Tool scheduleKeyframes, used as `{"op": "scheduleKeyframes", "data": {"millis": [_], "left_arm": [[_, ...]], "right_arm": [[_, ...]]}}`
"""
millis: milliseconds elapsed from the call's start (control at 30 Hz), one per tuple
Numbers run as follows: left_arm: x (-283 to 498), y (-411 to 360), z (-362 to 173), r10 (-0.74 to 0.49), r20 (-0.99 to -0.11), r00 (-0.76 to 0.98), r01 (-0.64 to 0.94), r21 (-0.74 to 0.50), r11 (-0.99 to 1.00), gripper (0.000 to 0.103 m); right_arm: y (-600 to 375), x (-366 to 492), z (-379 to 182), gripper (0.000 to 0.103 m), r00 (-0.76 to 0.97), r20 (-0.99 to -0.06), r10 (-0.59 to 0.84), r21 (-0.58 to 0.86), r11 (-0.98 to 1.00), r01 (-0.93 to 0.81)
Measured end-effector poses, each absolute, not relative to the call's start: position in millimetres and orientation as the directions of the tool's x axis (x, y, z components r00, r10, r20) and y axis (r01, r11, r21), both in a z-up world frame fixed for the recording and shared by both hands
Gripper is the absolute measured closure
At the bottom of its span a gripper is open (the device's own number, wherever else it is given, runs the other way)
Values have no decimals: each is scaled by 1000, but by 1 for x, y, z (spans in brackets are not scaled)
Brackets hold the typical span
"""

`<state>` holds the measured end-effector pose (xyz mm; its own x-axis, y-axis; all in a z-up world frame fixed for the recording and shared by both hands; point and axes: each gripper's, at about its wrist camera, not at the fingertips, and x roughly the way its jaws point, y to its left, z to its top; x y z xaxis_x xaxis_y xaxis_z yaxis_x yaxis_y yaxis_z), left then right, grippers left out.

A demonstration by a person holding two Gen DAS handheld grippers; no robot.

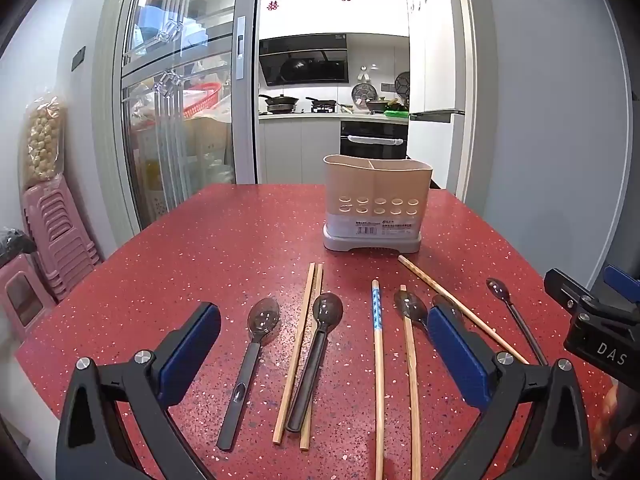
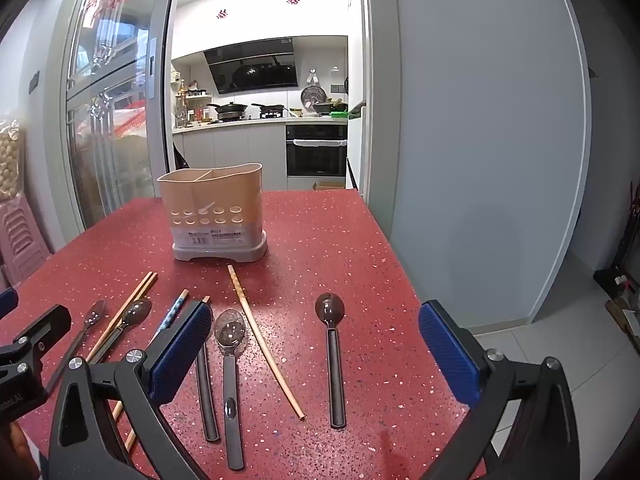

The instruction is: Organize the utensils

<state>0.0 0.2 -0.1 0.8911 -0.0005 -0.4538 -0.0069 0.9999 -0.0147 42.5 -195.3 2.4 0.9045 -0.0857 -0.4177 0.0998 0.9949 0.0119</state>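
A two-compartment beige holder [image 1: 376, 204] stands empty near the far end of a red speckled table [image 1: 224, 248], with nothing yet sorted: spoons and chopsticks lie in a loose row in front of it. In the left wrist view, a clear-bowled spoon [image 1: 250, 356] sits at 12 o'clock between the fingers of the left gripper [image 1: 324, 344], a pair of chopsticks [image 1: 298, 352] and a dark spoon [image 1: 316, 356] just to its right, and a blue-patterned chopstick [image 1: 377, 360] toward 1 o'clock; the holder is well beyond, at about 12 o'clock. In the right wrist view, a long chopstick [image 2: 264, 340] runs diagonally at 11 o'clock of the right gripper [image 2: 316, 344] and a lone spoon [image 2: 334, 356] lies at 12 o'clock between its fingers, the holder off at 11 o'clock. Both grippers hang released above the table, jaws spread wide and clasping nothing. The opening step looks to be a first pick: it would go best by dropping squarely over one handle, closing at mid-length so the piece stays balanced, and keeping spoons and chopsticks to separate compartments. The thin chopsticks lie flat and may slip from the pads.
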Motion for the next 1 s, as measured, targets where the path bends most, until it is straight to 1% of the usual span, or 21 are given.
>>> {"op": "scheduleKeyframes", "data": {"millis": [233,1000], "left_arm": [[-2,-2,7,-2,-457,889,-5,-14,1000,0],[5,-1,-4,-2,-468,884,-1,-6,1000,0]], "right_arm": [[-195,44,1,0,902,-423,-85,14,995,101],[-193,46,-2,0,898,-432,-84,17,995,102]]}}
